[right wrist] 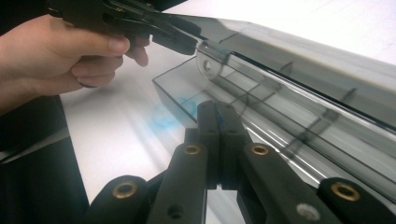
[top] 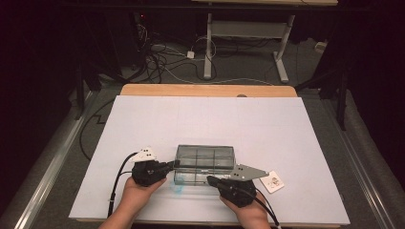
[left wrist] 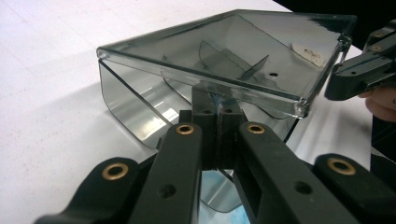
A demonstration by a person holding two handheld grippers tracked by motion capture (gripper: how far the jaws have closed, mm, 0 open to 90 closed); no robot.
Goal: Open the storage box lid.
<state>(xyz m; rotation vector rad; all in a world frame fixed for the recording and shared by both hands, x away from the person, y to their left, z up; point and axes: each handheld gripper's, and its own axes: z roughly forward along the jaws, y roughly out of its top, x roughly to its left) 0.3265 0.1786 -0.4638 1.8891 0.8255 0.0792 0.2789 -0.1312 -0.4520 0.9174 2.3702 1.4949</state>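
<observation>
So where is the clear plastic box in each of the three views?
High view: clear plastic box at lower centre, on the white sheet, between the two tools.
Left gripper view: upper centre, lid raised, just beyond the jaws.
Right gripper view: right half, running diagonally.
Shared landmark: the left tool at the box's lid edge.

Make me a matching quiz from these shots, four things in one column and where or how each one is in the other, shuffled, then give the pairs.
Things:
1. left claw
2. right claw
3. clear box
4. white card

Places or states:
A. flat on the sheet, right of the box
B. shut at the box's near right corner
C. lid propped partly open
D. shut on the lid's left edge

Pairs: 1-D, 2-B, 3-C, 4-A
</observation>
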